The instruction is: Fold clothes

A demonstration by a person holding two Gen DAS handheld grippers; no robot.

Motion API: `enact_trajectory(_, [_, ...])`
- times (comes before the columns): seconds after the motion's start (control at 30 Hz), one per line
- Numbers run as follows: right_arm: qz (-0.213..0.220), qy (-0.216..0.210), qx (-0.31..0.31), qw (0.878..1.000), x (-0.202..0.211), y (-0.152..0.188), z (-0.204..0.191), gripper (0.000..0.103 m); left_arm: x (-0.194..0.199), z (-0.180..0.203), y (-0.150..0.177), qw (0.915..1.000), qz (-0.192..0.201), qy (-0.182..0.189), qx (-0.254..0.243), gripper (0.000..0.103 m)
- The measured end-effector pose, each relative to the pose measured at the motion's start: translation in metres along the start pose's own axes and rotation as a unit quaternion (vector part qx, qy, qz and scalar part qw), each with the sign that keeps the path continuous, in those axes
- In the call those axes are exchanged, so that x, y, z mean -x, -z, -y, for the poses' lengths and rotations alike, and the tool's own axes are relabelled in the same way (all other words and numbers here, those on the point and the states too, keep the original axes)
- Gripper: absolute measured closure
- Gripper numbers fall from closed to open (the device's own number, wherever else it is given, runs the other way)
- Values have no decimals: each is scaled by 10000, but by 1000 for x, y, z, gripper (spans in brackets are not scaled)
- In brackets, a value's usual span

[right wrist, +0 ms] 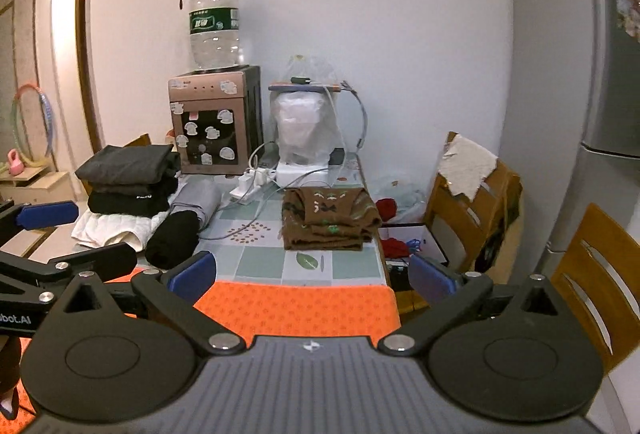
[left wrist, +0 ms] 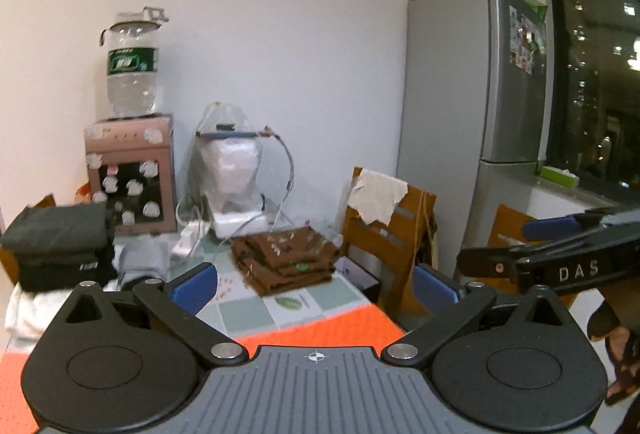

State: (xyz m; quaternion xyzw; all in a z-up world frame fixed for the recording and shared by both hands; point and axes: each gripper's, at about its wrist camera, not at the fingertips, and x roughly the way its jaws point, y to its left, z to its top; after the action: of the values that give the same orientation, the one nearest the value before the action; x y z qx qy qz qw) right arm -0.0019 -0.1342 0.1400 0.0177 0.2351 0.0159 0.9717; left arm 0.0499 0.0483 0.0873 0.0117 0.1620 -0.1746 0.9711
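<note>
Brown jumper (right wrist: 330, 220) lies folded ahead of both grippers (left wrist: 316, 284) (right wrist: 312, 276), jaws wide and seemingly empty; any pinch should take all layers.

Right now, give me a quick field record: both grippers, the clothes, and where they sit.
left gripper: jaws open, holding nothing
right gripper: jaws open, holding nothing
orange cloth: spread flat on the table's near end
brown patterned garment: folded, beyond the orange cloth
dark folded stack: table's left side
water dispenser: against the wall
</note>
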Motion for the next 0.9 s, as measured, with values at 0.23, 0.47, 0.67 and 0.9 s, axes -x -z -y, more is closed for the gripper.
enact_trajectory(0.23, [-273, 243, -157, 9992, 24, 50, -24, 0, 21, -2, 38, 9986, -451, -220, 188, 0])
enact_trajectory(0.47, [-784, 287, -386, 9958, 30, 97, -40, 0, 26, -6, 81, 9921, -1207, -223, 273, 0])
enact_trajectory(0.67, [-1037, 370, -509, 9926, 34, 128, -49, 0, 29, -10, 104, 9861, -1616, -199, 345, 0])
enact_trajectory(0.9, [-1125, 408, -652, 9907, 35, 143, -51, 0, 33, -12, 115, 9844, -1716, -269, 267, 0])
